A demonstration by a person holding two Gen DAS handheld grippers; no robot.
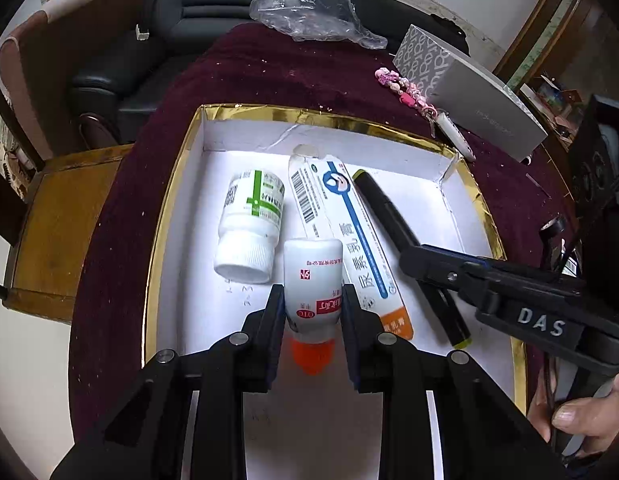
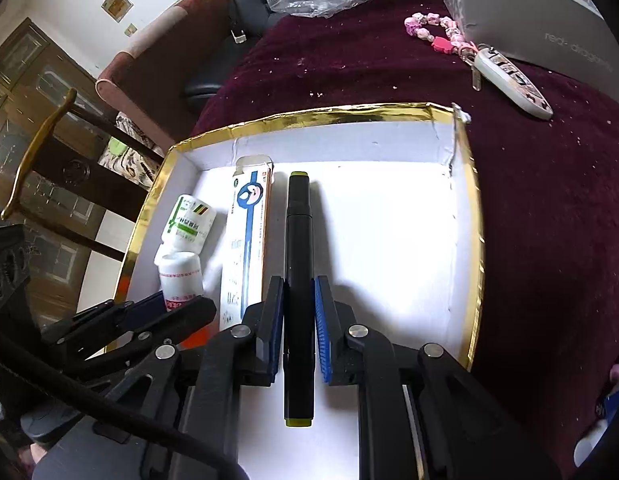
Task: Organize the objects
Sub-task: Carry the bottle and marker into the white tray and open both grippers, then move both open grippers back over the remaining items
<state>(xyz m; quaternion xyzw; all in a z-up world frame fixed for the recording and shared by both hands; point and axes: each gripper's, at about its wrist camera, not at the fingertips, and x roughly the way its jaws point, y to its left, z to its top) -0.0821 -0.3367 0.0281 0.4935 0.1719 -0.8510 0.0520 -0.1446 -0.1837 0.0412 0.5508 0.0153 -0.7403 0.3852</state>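
Both tools, left point(image 1: 311, 304) and right point(image 2: 299, 320), angle downward, clamped.

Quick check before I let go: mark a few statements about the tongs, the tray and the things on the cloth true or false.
1. The left tongs grip a small bottle with an orange cap. True.
2. The right tongs are empty. False: they are shut on a black marker.
3. The green-labelled bottle lies in the tray. True.
4. The keychain lies in the tray. False: it lies on the maroon cloth outside it.
5. The carton stands upright. False: it lies flat between bottle and marker.
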